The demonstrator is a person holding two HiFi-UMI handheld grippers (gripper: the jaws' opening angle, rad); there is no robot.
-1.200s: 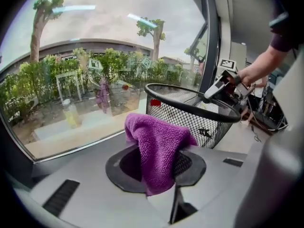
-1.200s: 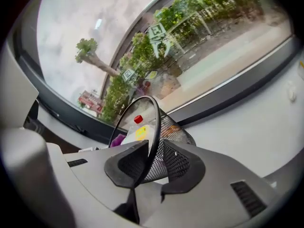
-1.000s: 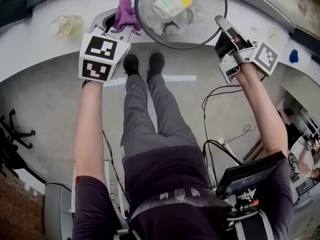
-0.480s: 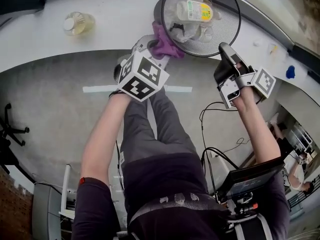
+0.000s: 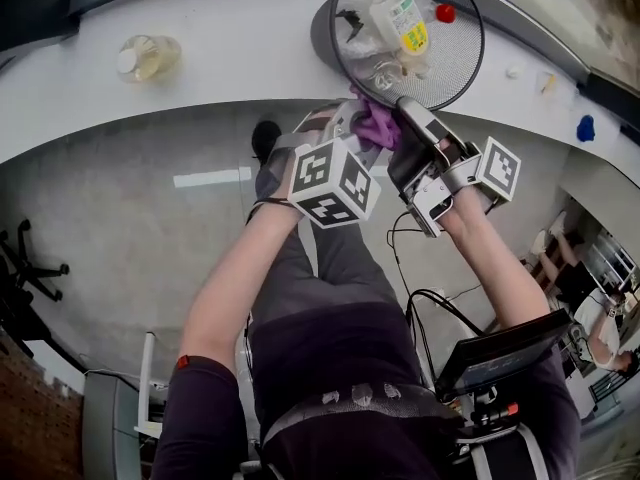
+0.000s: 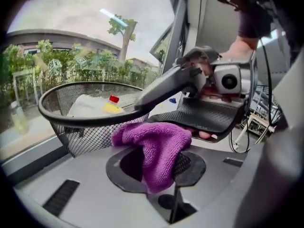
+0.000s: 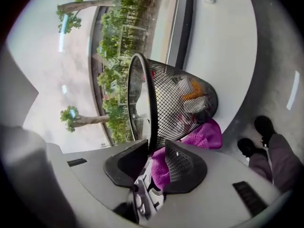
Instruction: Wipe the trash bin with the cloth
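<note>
**Head view.** Your trash bin (image 5: 455, 63) stands on the white counter (image 5: 240, 38) at one o'clock of the frame, with litter inside. Both tools meet at its six-o'clock rim. The left gripper (image 5: 362, 120) carries the purple cloth (image 5: 378, 126) against the mesh, and the right gripper (image 5: 405, 108) is just beside it at three o'clock. The bin sits close to the counter's curved front edge, with floor below. A bottle (image 5: 147, 56) lies well apart at ten o'clock, so that side of the counter is open.

**Left gripper view.** Your fingers are clenched on the cloth, which bunches forward and touches the mesh wall just under the rim. The right tool lies across that rim at one o'clock, very near the cloth.

**Right gripper view.** The rim runs up at twelve o'clock between the fingers (image 7: 183, 167). They have just been opening, and they straddle the wire and mesh without pinching as far as I can see. The cloth shows behind them at five o'clock.

I judge you are at the start of the wipe, with the cloth on the bin and the bin not yet steadied. Next, close the right fingers on the rim, then sweep the cloth around the wall toward nine o'clock, away from the right tool. Push lightly, because the mesh bin looks light and the counter edge is near.
</note>
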